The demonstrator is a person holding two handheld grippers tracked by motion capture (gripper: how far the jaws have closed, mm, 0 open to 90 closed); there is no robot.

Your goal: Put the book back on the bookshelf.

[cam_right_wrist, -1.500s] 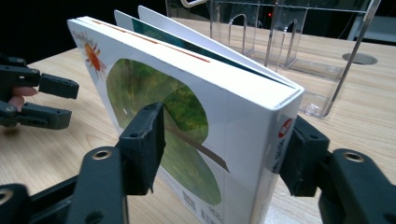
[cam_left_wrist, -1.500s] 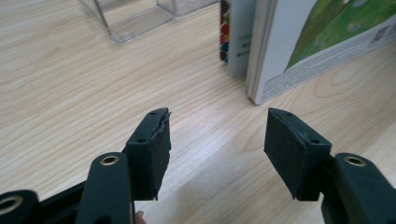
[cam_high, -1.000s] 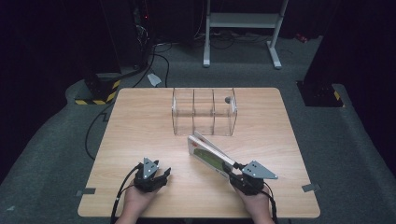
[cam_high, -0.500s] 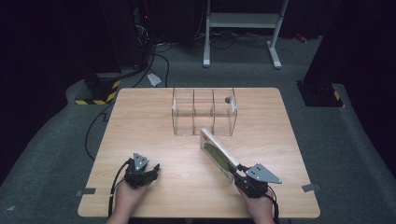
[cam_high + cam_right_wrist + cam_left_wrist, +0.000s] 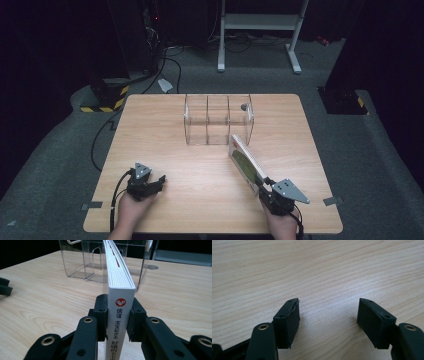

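A: Where is the book (image 5: 245, 164) right now?

B: It is clamped in the right claw (image 5: 264, 185), near the bench's (image 5: 200, 165) front right. The right gripper view has both pads pressed against the white spine (image 5: 121, 322), one on each cover. The book stands on edge, its far end reaching toward the clear organizer (image 5: 218, 120).

A: Does it touch the organizer?

B: From above its far end lies just beside the organizer's right front corner; I cannot tell whether they meet.

A: And the left claw (image 5: 159, 181)?

B: Its jaws have just been opening and now stand apart with nothing between them. In the left gripper view its pads (image 5: 287, 322) hover over bare wood, near the bench's front left, well apart from the book.
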